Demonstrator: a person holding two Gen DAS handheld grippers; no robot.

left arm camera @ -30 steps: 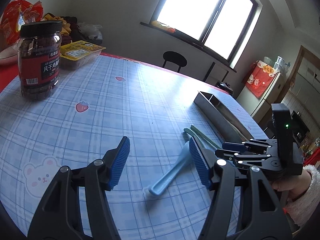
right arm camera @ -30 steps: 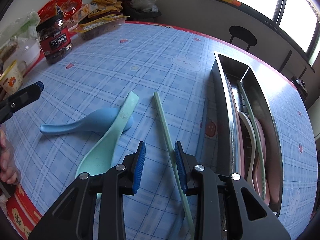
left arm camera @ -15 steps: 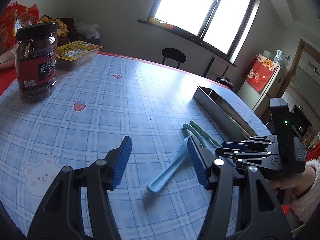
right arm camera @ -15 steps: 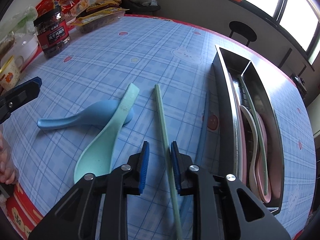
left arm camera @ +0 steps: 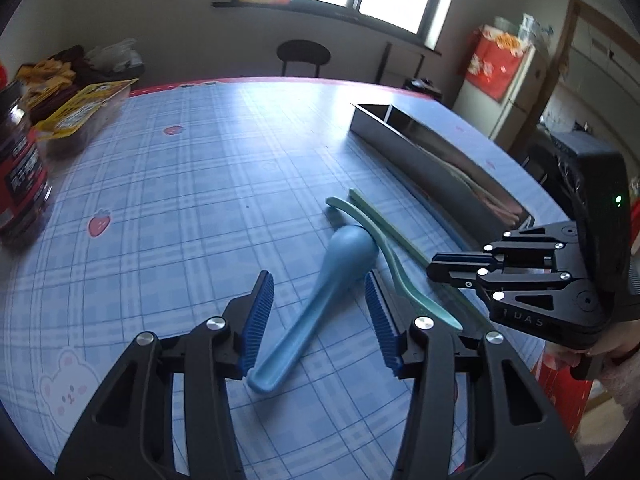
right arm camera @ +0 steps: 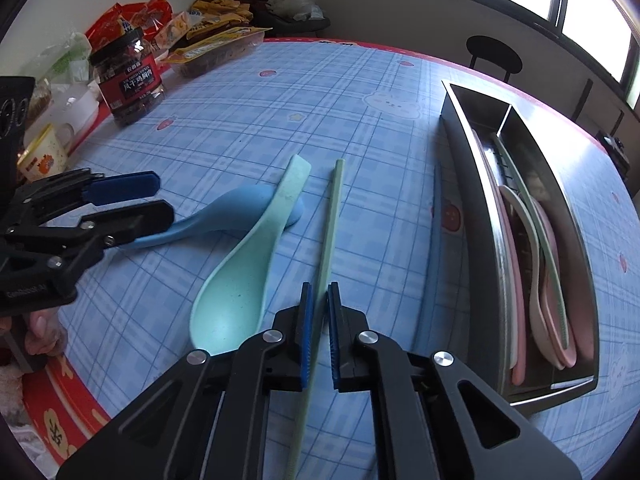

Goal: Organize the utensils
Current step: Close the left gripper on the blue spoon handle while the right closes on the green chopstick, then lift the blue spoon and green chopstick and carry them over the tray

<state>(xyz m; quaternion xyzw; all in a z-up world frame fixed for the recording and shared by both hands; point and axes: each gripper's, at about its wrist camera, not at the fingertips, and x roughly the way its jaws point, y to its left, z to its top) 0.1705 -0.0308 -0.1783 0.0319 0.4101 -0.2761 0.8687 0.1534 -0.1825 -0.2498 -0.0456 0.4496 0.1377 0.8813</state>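
A blue spoon point(left arm camera: 320, 304) lies on the checked tablecloth, its handle between the open pads of my left gripper point(left arm camera: 318, 312). It also shows in the right wrist view point(right arm camera: 224, 216). A mint spoon point(right arm camera: 248, 264) rests across its bowl. A green chopstick point(right arm camera: 330, 216) lies beside them, and my right gripper point(right arm camera: 319, 312) is nearly closed around it, pads close on both sides. A blue chopstick point(right arm camera: 430, 264) lies by the steel utensil tray point(right arm camera: 476, 208), which holds pink and green utensils.
A red-labelled jar point(right arm camera: 128, 80), snack packets point(right arm camera: 216, 44) and a small cup point(right arm camera: 44, 152) stand along the far left of the table. The red table edge point(right arm camera: 56, 396) is close to both grippers. A black chair point(left arm camera: 304, 54) stands beyond the table.
My right gripper has narrowed around the green chopstick. My left gripper has moved over the blue spoon's handle and stays open.
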